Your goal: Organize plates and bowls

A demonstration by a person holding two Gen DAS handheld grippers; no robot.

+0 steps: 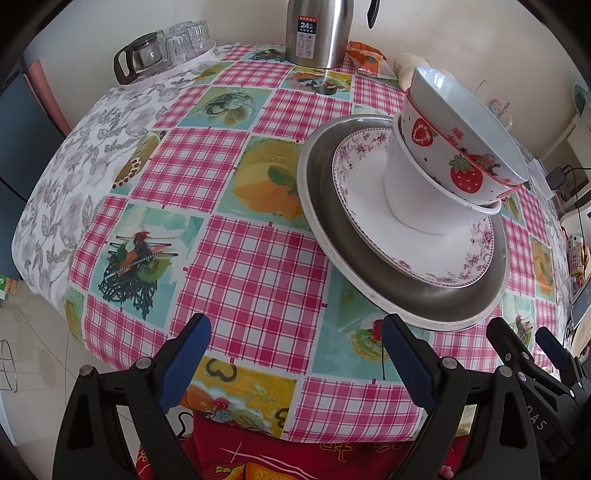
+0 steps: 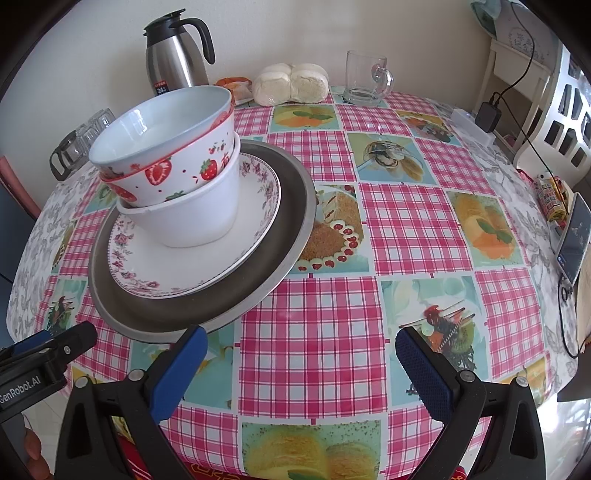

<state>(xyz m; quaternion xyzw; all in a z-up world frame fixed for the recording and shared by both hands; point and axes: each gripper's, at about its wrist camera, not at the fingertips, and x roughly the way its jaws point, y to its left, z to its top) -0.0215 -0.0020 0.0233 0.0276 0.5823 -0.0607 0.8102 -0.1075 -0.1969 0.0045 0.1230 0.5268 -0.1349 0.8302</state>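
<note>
Left wrist view: my left tongs gape wide, empty, like my right tongs. Right of frame, strawberry bowl nests in white bowl on floral plate, steel plate, checkered tabletop.

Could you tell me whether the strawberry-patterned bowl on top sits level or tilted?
Tilted: the strawberry-patterned bowl leans in the plain white bowl, rim higher on one side.

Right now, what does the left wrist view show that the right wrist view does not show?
Only the left wrist view shows the white tray under the glass cups. Only the right wrist view shows the phone, charger and whole glass mug. Both show the dish stack: strawberry bowl in white bowl, on floral plate, on metal plate, plus the steel kettle.
</note>
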